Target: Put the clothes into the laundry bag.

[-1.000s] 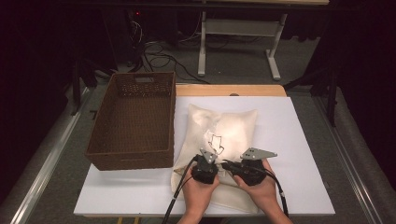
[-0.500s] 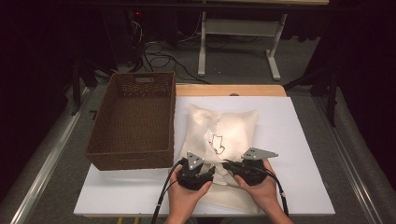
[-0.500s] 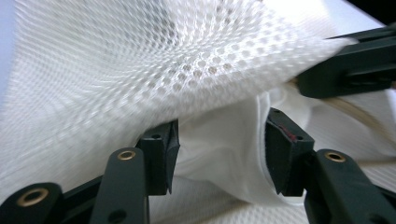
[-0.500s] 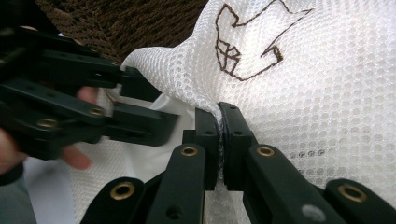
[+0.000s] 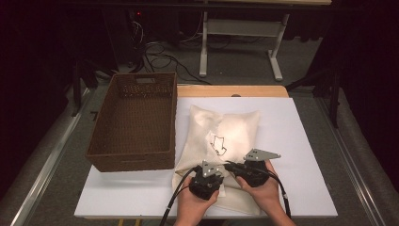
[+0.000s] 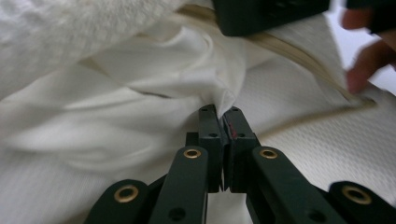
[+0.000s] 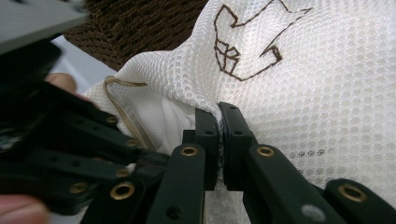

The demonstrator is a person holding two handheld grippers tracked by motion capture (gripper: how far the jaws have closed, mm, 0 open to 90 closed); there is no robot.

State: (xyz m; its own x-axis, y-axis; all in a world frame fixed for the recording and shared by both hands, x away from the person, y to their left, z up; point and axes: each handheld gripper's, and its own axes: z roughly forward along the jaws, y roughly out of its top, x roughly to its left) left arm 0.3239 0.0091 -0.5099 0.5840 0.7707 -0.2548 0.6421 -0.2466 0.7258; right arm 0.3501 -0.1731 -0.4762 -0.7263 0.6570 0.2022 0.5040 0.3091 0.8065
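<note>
Near edge of the white table (image 5: 306,155), high view: two hands come in at 6 o'clock, each with a gripper. Left gripper (image 5: 207,173) sits just left of centre; right gripper (image 5: 234,167) just beside it at its 3 o'clock, the two nearly touching. Both work the near, open end of a white mesh bag (image 5: 230,129).

Left gripper view: jaws have just closed after a brief opening; they now stand pressed together on a pinch of smooth white cloth (image 6: 187,70) that comes out of the bag mouth. Right gripper's dark body at 12 o'clock in that view, fingertips (image 6: 369,60) at 2 o'clock.

Right gripper view: jaws clamped tight on the mesh edge of the bag (image 7: 303,93), at the rim of its opening; a beige band (image 7: 122,105) runs round the mouth at 9 o'clock. The brown outline emblem (image 7: 243,46) sits at 12 o'clock above the jaw tips.

Farther out: the bag lies lengthways mid-table, reaching toward 12 o'clock. Brown woven basket (image 5: 134,157) at 10 o'clock of the grippers, standing on the table's left edge, its right wall just beside the bag
</note>
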